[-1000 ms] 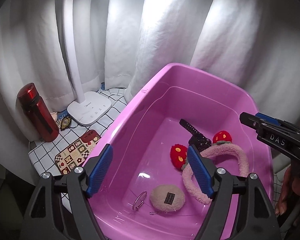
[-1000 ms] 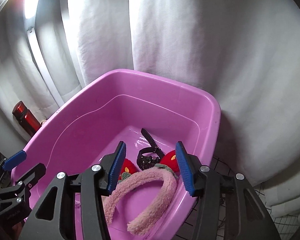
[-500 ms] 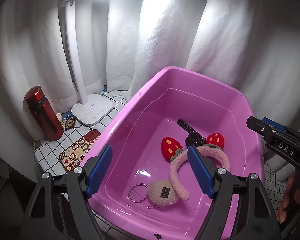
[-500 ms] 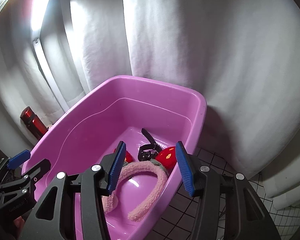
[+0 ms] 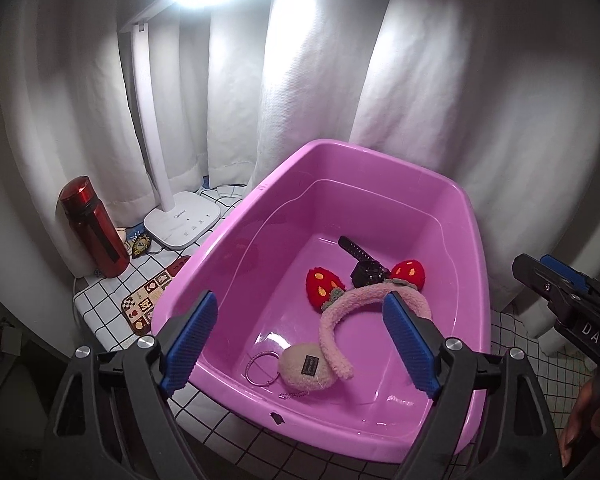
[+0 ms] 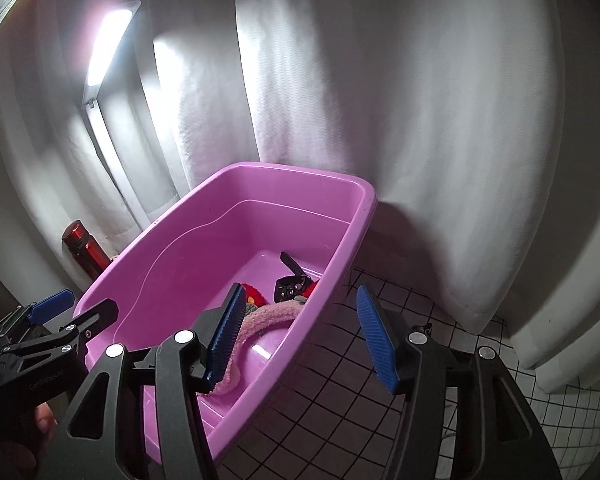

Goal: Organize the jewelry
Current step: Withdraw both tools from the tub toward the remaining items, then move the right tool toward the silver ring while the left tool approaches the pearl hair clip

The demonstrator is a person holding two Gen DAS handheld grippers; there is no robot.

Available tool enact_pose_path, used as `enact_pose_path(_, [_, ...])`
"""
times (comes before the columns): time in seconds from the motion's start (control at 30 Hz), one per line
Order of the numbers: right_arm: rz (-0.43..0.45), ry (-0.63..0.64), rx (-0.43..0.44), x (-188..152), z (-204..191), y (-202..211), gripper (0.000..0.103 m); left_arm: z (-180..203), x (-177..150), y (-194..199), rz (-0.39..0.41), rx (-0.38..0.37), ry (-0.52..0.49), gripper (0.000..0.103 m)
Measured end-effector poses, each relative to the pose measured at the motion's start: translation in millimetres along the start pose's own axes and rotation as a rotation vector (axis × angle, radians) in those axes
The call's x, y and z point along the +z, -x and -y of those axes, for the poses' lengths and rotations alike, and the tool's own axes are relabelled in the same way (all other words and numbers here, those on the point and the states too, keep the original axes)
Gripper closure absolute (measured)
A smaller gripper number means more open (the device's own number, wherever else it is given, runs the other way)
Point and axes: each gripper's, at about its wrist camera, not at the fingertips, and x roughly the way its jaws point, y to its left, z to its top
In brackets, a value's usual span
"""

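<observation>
Looks nearly done from my end — the pink headband (image 5: 374,300) with strawberry ears, the black watch (image 5: 362,266), the fuzzy pouch (image 5: 306,370) and the metal ring (image 5: 262,368) all lie on the floor of the purple bin (image 5: 476,240). Both tongs are empty and opening, left tongs (image 5: 300,344) over the bin's near end, right tongs (image 6: 300,334) above its right rim. No loose jewelry shows on the checked surface (image 6: 340,400) — I'd say little or nothing is left.

Pink strawberry headband (image 5: 374,300), black watch (image 5: 364,266) and beige pouch (image 5: 306,372) lie inside purple tub (image 5: 380,164).
</observation>
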Motion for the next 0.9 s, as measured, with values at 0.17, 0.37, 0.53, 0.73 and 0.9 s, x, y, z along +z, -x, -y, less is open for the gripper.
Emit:
enact_pose_path(0.17, [0.008, -0.054, -0.041, -24.9, 31.2, 32.3, 0.041, 17.8, -8.8, 17.7, 0.013, -0.024, -0.016, 0.012])
enact_pose_path(0.37, [0.0, -0.15, -0.131, -64.6, 84.7, 73.7, 0.039, 51.3, -25.3, 35.5, 0.005, -0.104, -0.053, 0.009])
enact_pose_path(0.53, [-0.04, -0.225, -0.203, -108.6, 122.8, 98.9, 0.039, 87.4, -42.9, 48.2, -0.001, -0.186, -0.102, 0.009])
enact_pose_path(0.73, [-0.103, -0.28, -0.246, -156.0, 147.2, 108.1, 0.038, 128.6, -68.3, 55.3, -0.026, -0.263, -0.166, 0.009])
enact_pose_path(0.9, [-0.131, -0.304, -0.254, -177.5, 162.7, 108.9, 0.038, 155.1, -95.5, 47.7, -0.081, -0.272, -0.219, 0.009])
